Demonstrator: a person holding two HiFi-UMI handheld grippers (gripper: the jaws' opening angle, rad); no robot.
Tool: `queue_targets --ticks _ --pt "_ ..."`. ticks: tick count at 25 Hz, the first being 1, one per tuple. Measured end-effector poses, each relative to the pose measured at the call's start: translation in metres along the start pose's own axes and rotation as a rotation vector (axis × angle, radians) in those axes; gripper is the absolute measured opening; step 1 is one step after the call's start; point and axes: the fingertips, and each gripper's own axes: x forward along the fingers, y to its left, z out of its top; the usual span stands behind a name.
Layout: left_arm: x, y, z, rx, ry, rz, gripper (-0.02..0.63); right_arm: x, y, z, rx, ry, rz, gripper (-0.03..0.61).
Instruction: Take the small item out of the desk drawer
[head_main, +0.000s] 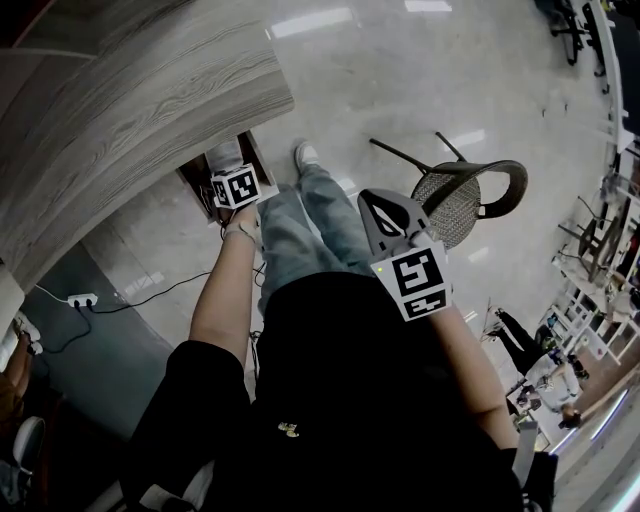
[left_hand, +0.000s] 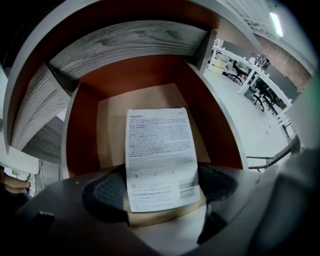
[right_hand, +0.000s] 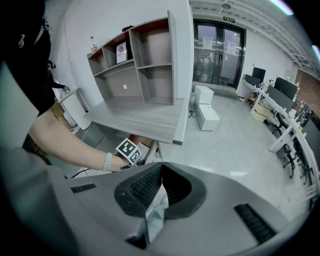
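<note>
Since the task is to lift something out, the left gripper (left_hand: 160, 186) has its two dark pads closed flat on the near end of the small item (left_hand: 159, 155), a thin brown packet with a white printed label on its upper face. Pinching it by one short edge lets the rest of the packet jut forward, level and clear of the jaws. Beyond and below it lies the open drawer (left_hand: 80, 132), its reddish side walls and tan floor showing around the packet. I cannot tell from this angle whether the far end touches the floor or hangs just above it, so I judge the item to be gripped but not yet out. Above the drawer runs the grey wood-grain desk (left_hand: 130, 42), which leaves little room to lift and suggests a pull back toward the person.

The right gripper (right_hand: 161, 169) is held well apart, up near the person's chest, with its jaw tips meeting. A pale sliver shows between the pad bases, and I cannot identify it. It seems parked to keep out of the way.
</note>
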Motion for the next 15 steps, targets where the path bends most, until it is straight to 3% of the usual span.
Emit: queue_targets --ticks 15 --pt "-0.024 0.005 -0.010 0.033 0.033 -0.063 0.445 -0.003 0.004 0.018 -0.001 -0.051 0.011 -0.005"
